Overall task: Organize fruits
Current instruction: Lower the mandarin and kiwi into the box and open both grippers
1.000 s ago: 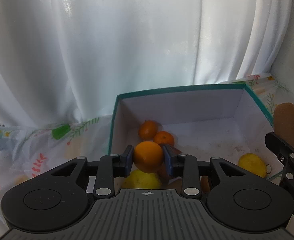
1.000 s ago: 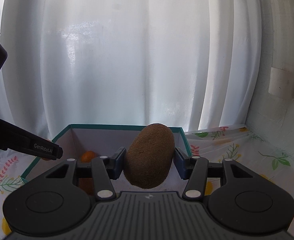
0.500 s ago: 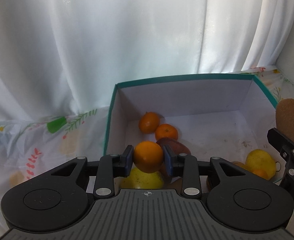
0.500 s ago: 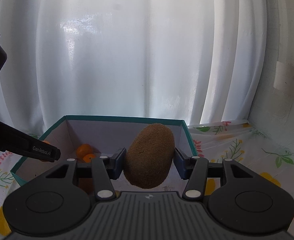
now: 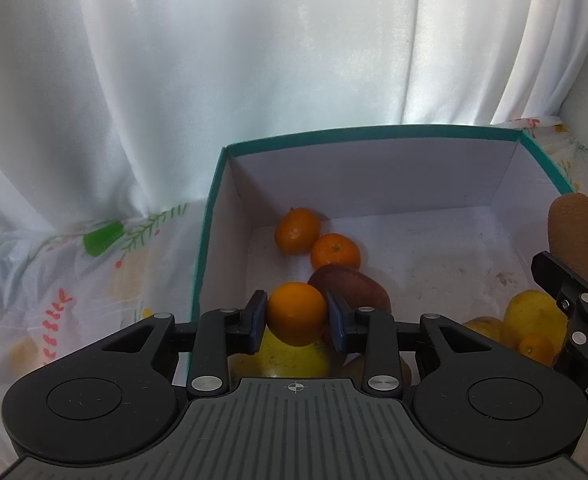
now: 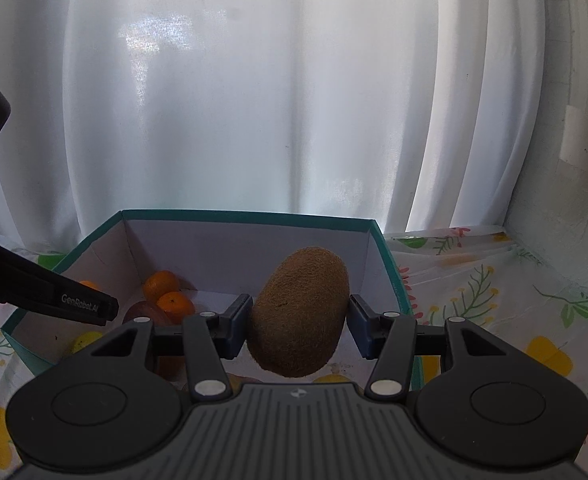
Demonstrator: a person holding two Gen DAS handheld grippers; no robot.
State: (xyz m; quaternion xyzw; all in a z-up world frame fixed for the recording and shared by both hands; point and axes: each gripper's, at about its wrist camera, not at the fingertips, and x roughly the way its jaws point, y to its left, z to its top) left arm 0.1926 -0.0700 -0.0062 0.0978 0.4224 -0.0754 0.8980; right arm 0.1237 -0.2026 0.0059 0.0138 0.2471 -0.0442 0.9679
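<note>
Orange [image 5: 297, 313] in left gripper [image 5: 296, 322]

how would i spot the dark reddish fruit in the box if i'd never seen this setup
Find the teal-edged cardboard box in front of the white curtain. Along its left wall lie two small tangerines; the dark reddish-brown fruit lies just nearer than them, touching the nearer one. It is the only dark, dull oval on the box floor; the rest are orange or yellow.

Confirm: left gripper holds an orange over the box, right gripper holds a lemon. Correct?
Not quite. The right gripper holds a kiwi, not a lemon, as the right wrist view shows. The left gripper does hold an orange over the box.
</note>
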